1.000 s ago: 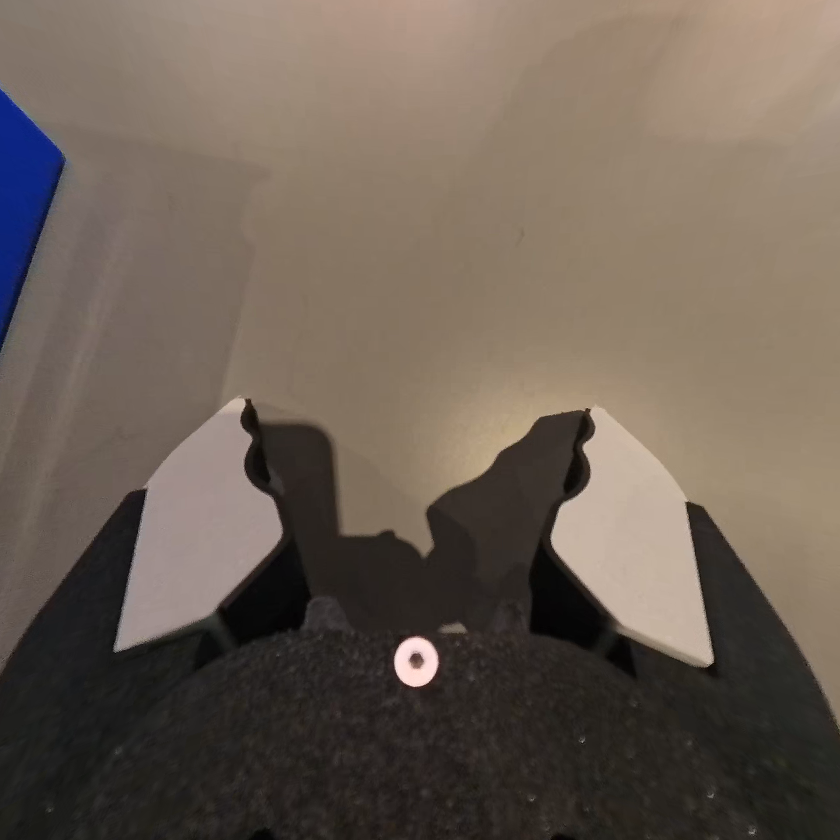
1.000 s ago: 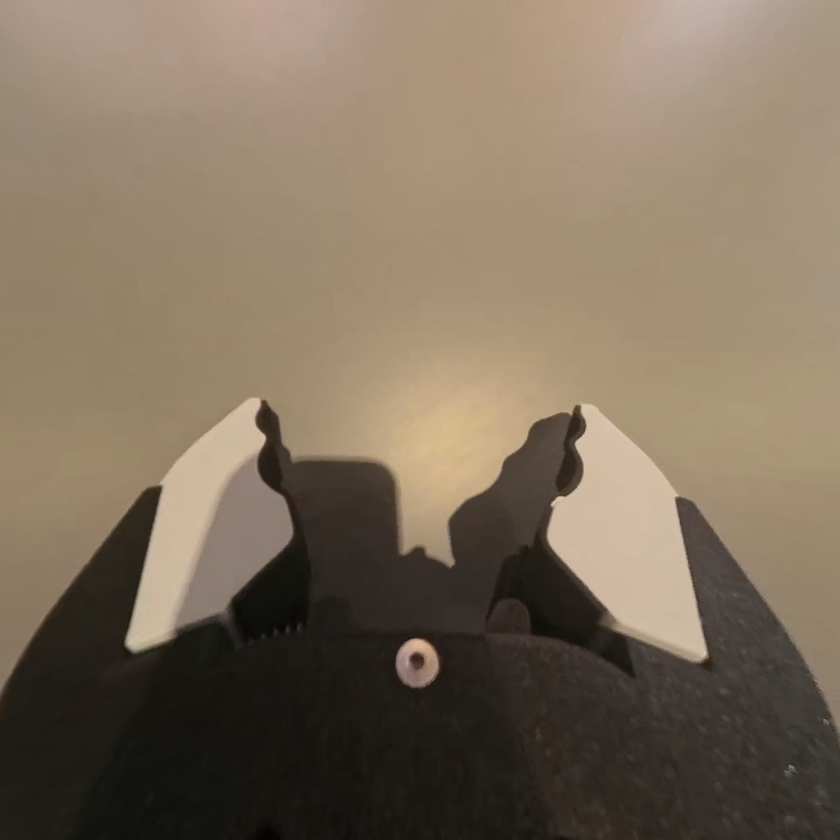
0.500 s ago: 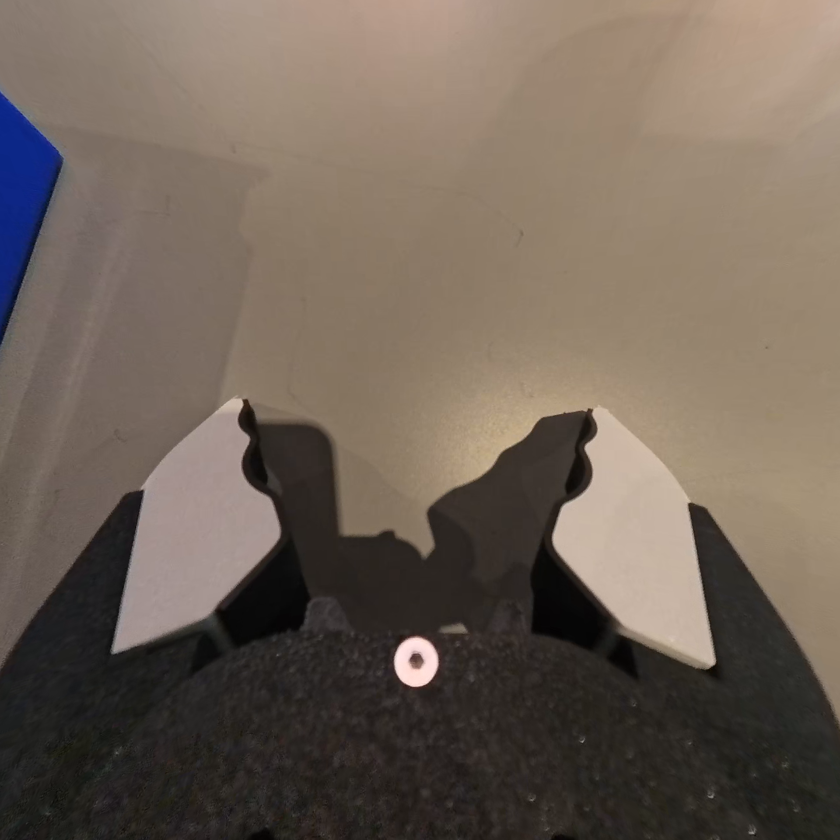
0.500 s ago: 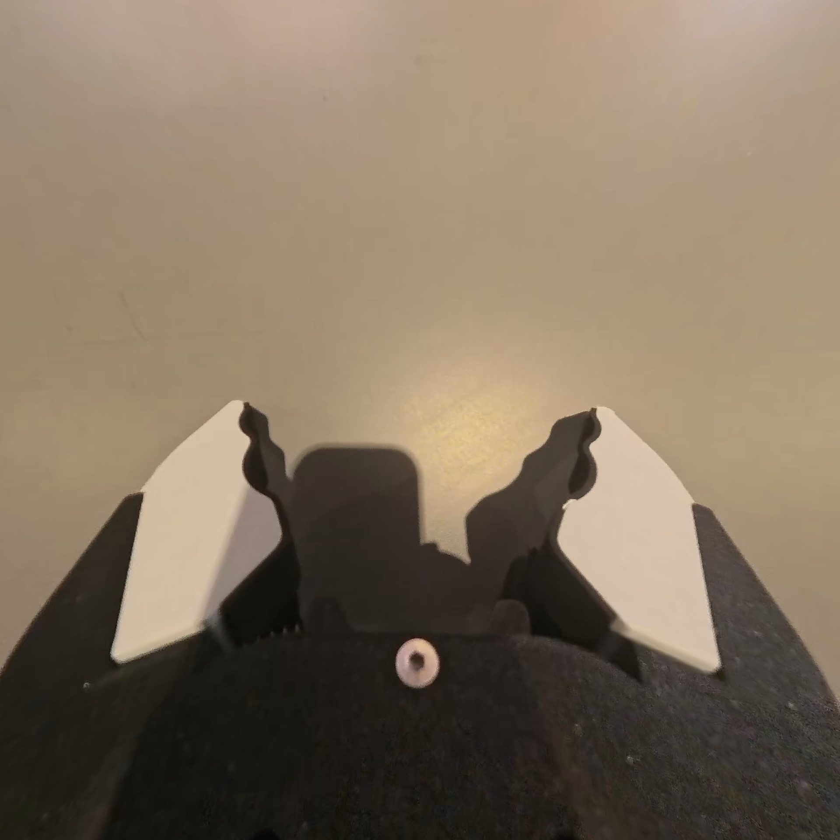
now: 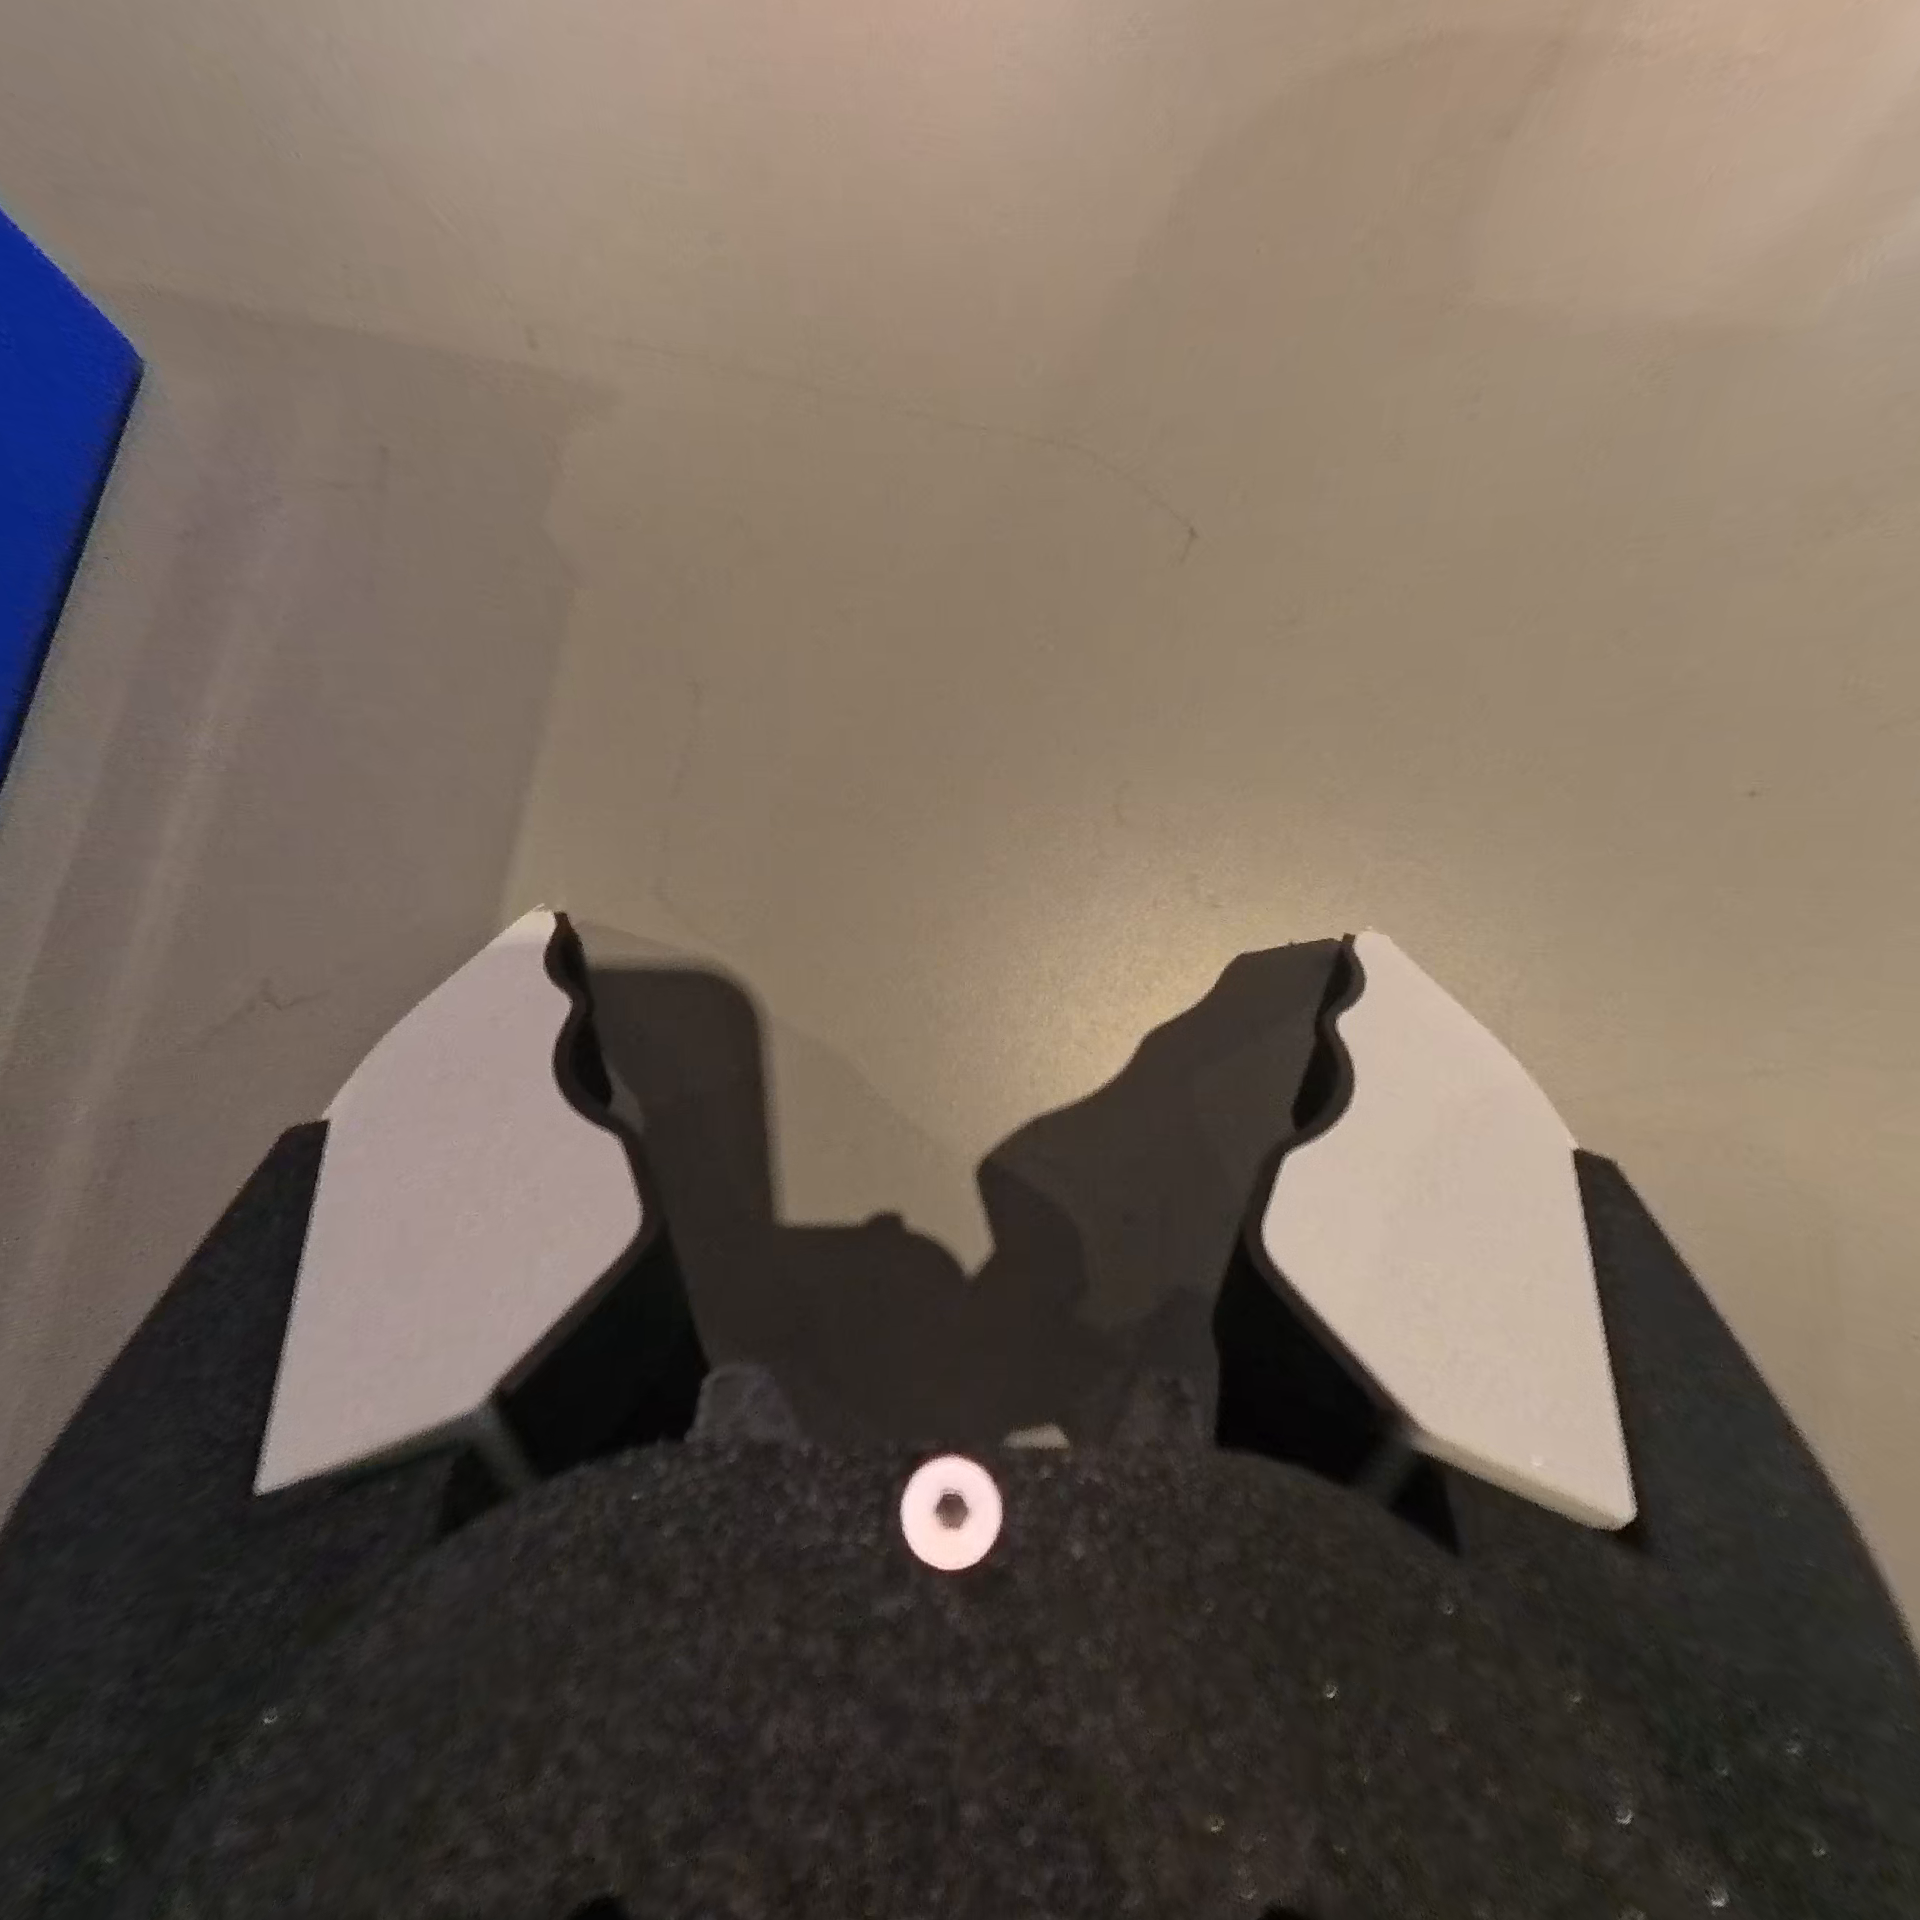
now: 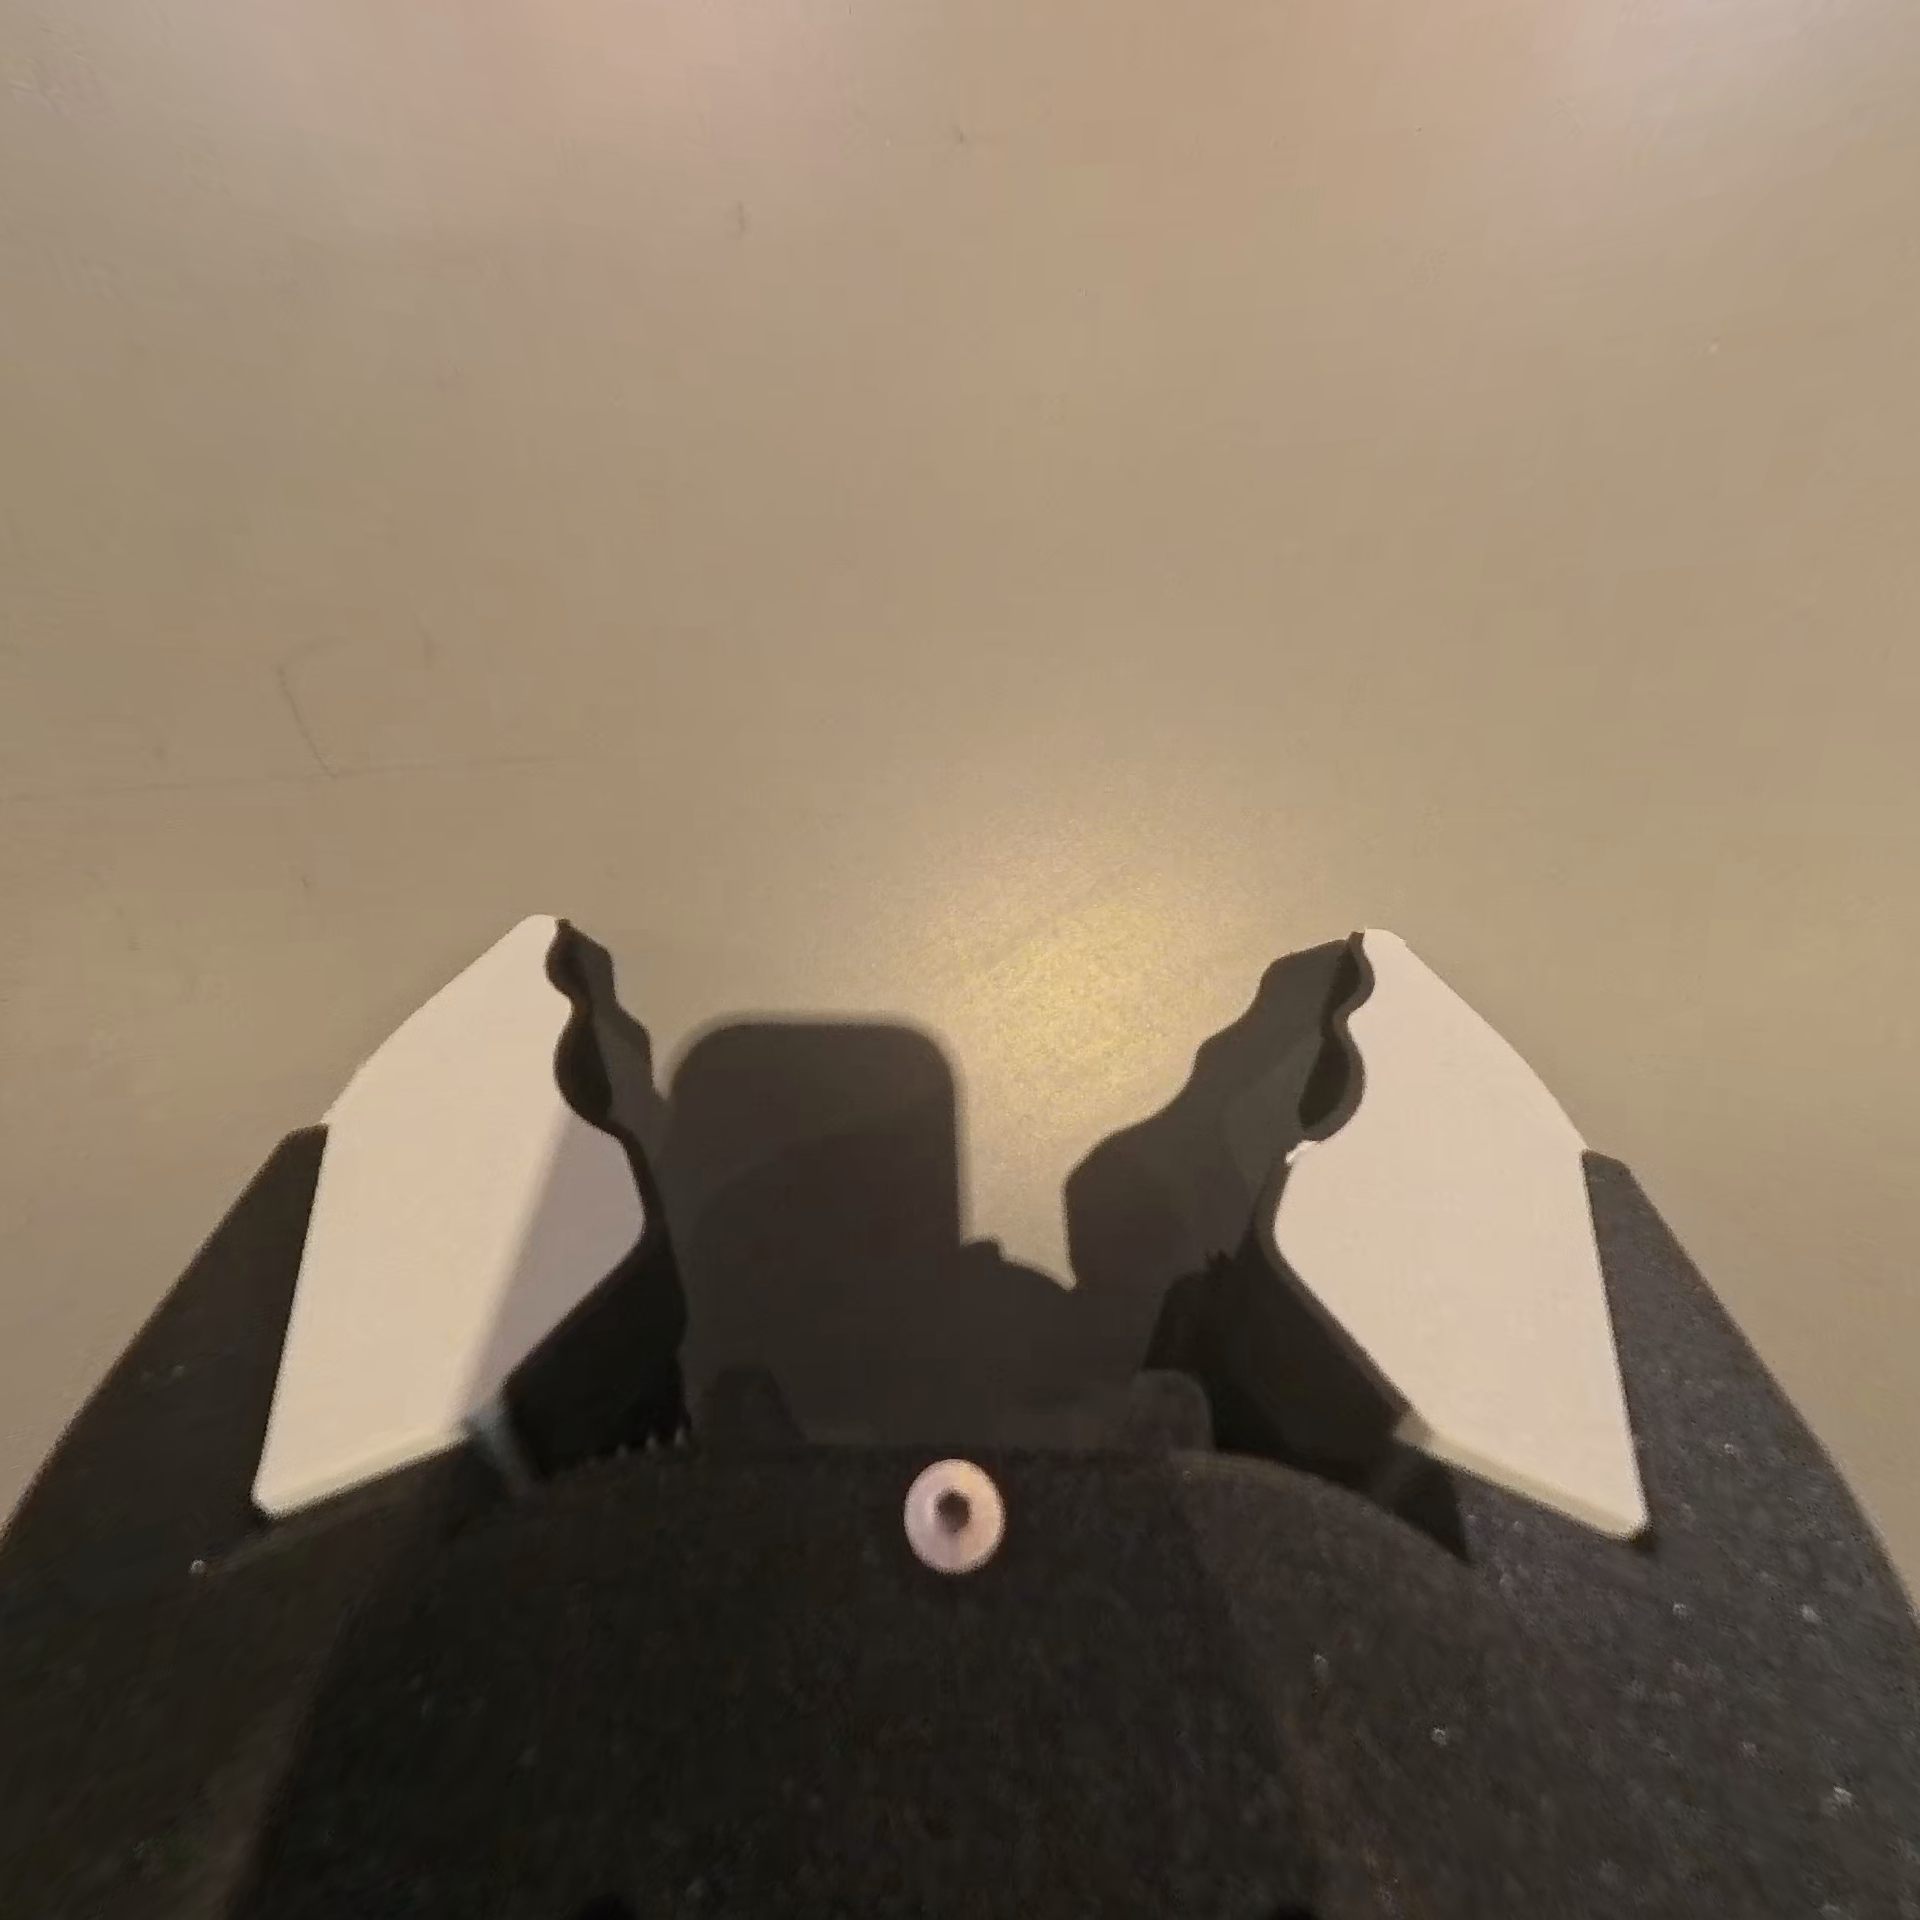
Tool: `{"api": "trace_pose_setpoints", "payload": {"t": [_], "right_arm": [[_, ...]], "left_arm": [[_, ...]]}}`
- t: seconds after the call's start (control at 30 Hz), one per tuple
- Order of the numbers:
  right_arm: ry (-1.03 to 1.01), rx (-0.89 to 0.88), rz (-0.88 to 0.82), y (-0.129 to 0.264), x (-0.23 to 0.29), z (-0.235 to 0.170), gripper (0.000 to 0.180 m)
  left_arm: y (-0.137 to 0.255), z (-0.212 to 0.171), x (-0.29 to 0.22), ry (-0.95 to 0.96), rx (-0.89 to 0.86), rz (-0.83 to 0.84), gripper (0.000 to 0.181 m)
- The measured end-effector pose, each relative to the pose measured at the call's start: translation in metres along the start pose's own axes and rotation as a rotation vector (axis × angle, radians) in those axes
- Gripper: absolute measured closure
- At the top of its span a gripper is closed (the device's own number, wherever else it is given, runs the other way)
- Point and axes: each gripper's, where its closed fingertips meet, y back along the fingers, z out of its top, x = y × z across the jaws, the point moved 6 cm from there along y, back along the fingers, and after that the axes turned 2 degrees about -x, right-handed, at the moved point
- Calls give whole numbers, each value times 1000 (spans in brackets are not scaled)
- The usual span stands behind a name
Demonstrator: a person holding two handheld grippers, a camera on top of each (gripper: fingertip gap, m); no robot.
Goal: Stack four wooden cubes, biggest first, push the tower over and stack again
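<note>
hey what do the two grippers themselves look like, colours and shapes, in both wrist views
The left gripper and right gripper look alike: a rough black, speckled body, one silver hex screw at its centre, and two pale off-white angular fingers with wavy black inner linings forming the jaws. No cables, markings or sleeves show.

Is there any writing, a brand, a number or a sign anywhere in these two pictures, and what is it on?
None: neither view shows anything to read.
The left tongs and right tongs, both open and empty, bear no lettering.
The beige table shows only faint scratches.
The blue thing at the left edge of the left view is plain.
</note>
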Motion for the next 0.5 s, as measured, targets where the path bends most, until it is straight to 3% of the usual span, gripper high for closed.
{"api": "trace_pose_setpoints", "payload": {"t": [0.17,0.5], "right_arm": [[23,21,19,-3,3,0,35],[26,23,24,-3,3,0,33]], "left_arm": [[0,0,0,0,0,0,51],[0,0,0,0,0,0,51]]}}
